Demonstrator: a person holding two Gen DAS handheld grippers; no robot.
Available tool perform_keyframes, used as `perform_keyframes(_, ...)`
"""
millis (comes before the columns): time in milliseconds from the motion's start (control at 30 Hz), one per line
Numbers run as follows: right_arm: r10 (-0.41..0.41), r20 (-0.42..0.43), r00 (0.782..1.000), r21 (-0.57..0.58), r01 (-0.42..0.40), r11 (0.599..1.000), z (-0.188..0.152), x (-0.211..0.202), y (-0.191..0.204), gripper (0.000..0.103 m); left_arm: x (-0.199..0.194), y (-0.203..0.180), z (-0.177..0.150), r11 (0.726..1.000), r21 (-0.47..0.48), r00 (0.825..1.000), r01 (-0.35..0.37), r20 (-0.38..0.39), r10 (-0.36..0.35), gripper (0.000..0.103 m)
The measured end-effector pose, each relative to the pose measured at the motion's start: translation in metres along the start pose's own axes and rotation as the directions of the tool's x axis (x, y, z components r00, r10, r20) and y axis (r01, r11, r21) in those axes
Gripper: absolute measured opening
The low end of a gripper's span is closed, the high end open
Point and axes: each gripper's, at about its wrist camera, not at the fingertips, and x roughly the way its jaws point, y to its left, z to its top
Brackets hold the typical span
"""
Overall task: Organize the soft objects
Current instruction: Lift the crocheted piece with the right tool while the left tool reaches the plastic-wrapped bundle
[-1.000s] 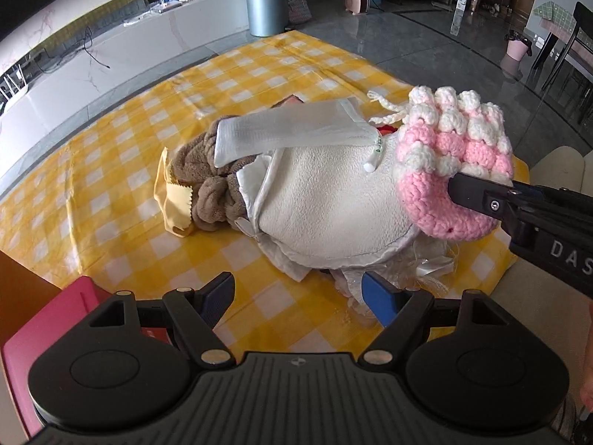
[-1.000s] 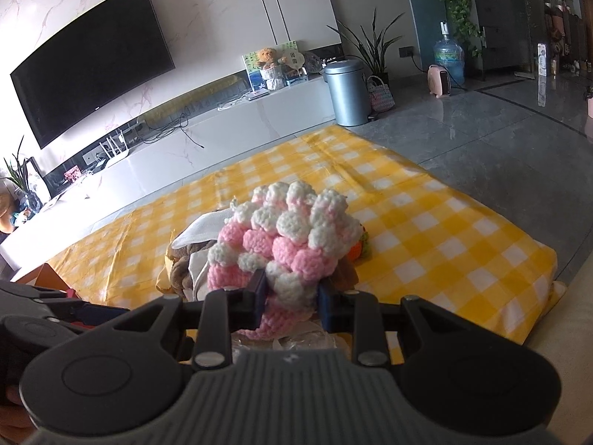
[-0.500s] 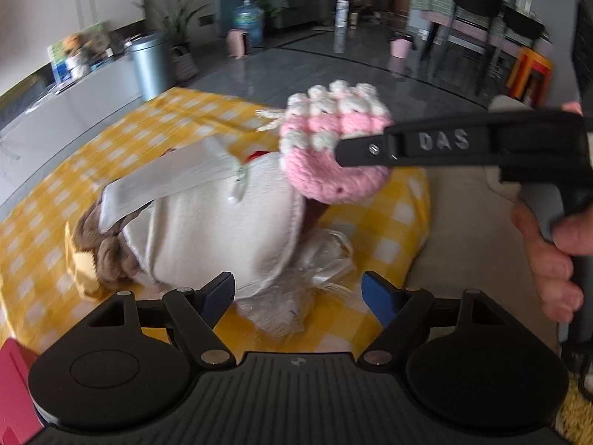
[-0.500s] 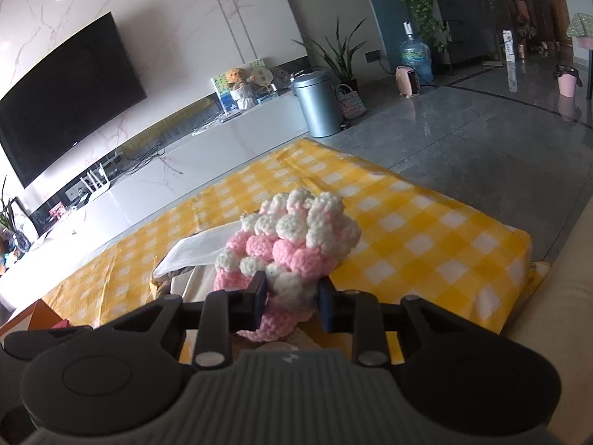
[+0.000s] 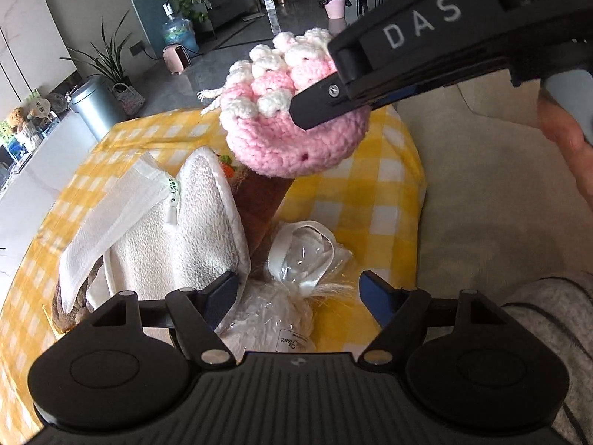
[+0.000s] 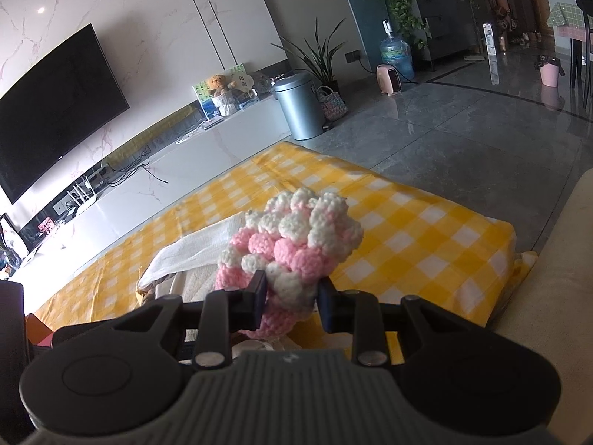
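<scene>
Crocheted pink-and-white hat [image 6: 292,256] is pinched in the right gripper [image 6: 291,296]; the spread, empty left gripper [image 5: 298,298] hovers nearest the plastic-wrapped bundle [image 5: 296,282] just below.

Pink-and-white crochet piece [image 6: 292,248], yellow-checked cloth [image 6: 426,244]

A grey metal bin [image 6: 302,105] stands on the dark glossy floor. Left of the bin hangs a black television [image 6: 55,111]; right of it are a potted plant [image 6: 318,55], a pink heater [image 6: 389,79] and a water bottle [image 6: 396,52].
</scene>
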Motion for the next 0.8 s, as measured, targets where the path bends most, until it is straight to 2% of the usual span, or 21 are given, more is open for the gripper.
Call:
perform_keyframes(133,-0.021,-0.001,1.000,-0.006,0.021,1.000,0.000,0.001,0.001,0.028,0.009,0.006,0.001,0.999,-0.046,1.000,0.013,0.024,-0.012,0.094)
perform_keyframes(200,-0.021,-0.005,1.000,-0.011,0.021,1.000,-0.001,0.002,0.001,0.028,0.016,0.005,0.000,0.999,-0.041,1.000,-0.015,-0.015,0.014,0.090)
perform_keyframes(233,-0.019,-0.007,1.000,-0.014,0.019,1.000,-0.001,0.002,0.002,0.028,0.019,0.003,0.000,0.999,-0.035,0.998,-0.041,-0.039,0.039,0.075)
perform_keyframes(267,-0.016,-0.009,1.000,-0.013,0.016,1.000,-0.002,0.002,0.002,0.028,0.021,0.002,-0.001,0.997,-0.018,0.996,-0.077,-0.052,0.076,0.066)
perform_keyframes(333,0.004,-0.004,1.000,-0.002,-0.004,1.000,-0.001,0.001,0.002,0.028,0.016,-0.002,-0.002,0.992,0.008,0.990,-0.127,-0.068,0.127,0.043)
perform_keyframes(400,0.013,-0.004,1.000,0.002,-0.013,1.000,-0.001,0.000,0.002,0.028,0.010,0.001,-0.002,0.991,-0.033,0.986,-0.129,-0.108,0.125,0.039)
perform_keyframes(500,0.016,-0.004,1.000,-0.007,-0.016,1.000,-0.001,0.001,0.005,0.028,-0.001,0.007,-0.003,0.988,-0.095,0.986,-0.125,-0.121,0.113,0.034)
perform_keyframes(800,0.052,0.010,0.999,-0.004,-0.052,0.999,0.000,-0.005,0.008,0.028,-0.046,-0.006,-0.023,0.986,-0.114,0.983,-0.118,-0.155,0.100,0.031)
